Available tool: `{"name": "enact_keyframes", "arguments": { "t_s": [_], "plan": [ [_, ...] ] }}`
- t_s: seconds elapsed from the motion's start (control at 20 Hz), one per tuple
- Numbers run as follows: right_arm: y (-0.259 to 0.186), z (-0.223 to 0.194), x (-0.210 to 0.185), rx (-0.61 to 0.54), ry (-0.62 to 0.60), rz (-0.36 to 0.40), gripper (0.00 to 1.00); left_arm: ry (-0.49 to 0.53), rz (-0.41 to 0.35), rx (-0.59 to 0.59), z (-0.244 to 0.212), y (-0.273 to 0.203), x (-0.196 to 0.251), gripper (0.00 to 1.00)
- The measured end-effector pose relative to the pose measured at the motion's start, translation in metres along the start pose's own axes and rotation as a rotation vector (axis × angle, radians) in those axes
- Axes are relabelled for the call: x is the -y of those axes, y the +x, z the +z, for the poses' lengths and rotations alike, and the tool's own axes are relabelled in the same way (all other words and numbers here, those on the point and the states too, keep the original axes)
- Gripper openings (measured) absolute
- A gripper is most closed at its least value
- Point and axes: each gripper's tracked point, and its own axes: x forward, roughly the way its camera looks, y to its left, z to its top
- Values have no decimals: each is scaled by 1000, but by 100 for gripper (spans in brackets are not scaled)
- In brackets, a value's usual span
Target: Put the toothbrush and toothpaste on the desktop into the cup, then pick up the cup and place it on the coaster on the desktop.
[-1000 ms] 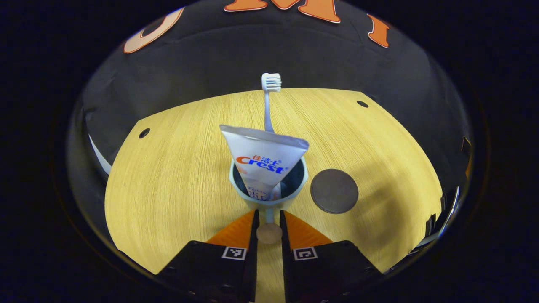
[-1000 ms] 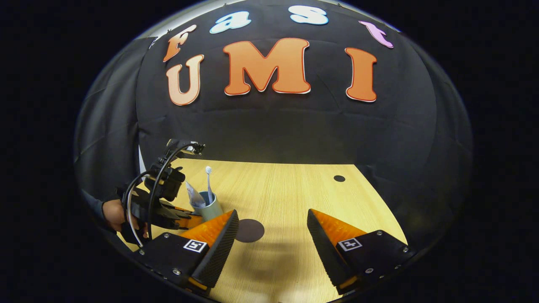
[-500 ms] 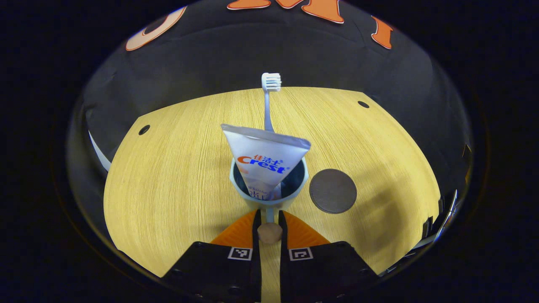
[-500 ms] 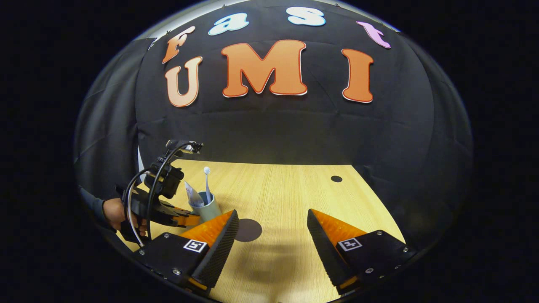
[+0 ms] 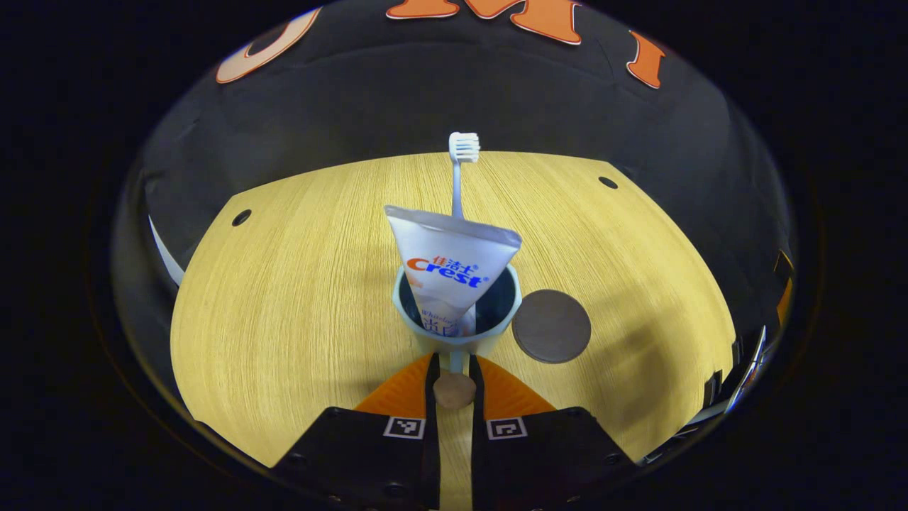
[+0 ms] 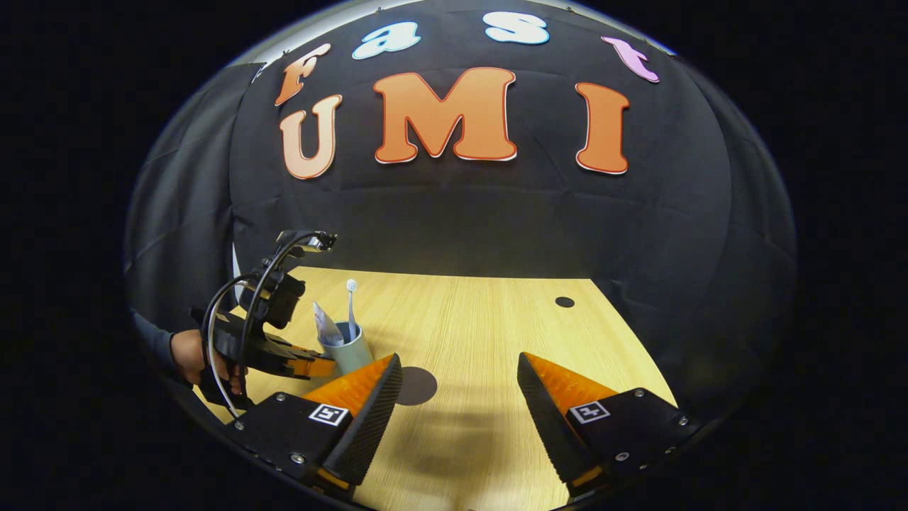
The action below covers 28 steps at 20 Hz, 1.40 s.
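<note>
A pale blue-green cup (image 5: 430, 336) stands just ahead of my left gripper (image 5: 454, 370), which is shut on the cup's handle; a round tan knob sits between the fingers. A white toothpaste tube (image 5: 454, 259) and a white toothbrush (image 5: 464, 146) stand upright in the cup. The dark round coaster (image 5: 551, 326) lies on the wooden desktop right beside the cup. In the right gripper view, my right gripper (image 6: 457, 383) hangs open over the desktop with nothing in it. To its left are the cup (image 6: 354, 356), the coaster (image 6: 418, 385) and the left gripper (image 6: 320, 367).
The wooden desktop (image 5: 284, 284) has small dark holes at the far left (image 5: 241, 217) and far right (image 5: 607, 182). The black cloth wall closes off the back. A hand (image 6: 186, 356) holds the left gripper at the desk's left side.
My left gripper's fingers have closed in on the cup's handle. The cup now sits closer to the coaster in the left gripper view. The right gripper has hardly moved.
</note>
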Motion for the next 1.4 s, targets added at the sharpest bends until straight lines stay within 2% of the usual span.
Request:
{"name": "enact_keyframes", "arguments": {
  "t_s": [0.05,0.2,0.45,0.75,1.2,1.4],
  "plan": [
    [0,-1,2,-4,-2,-3,97,8,1,-4,2,2,1,14],
    [0,-2,3,-9,1,-4,98,-9,-1,4,9,5,4,14],
    [0,-5,6,-8,-4,-3,97,35,-1,49,21,2,7,14],
    [-5,-7,8,-9,-4,-13,97,70,-44,75,29,4,28,14],
    [-12,-15,28,-18,6,-42,97,122,-120,68,26,7,95,14],
    [-12,-15,31,-22,11,-46,98,130,-123,48,14,13,102,14]
  ]
}}
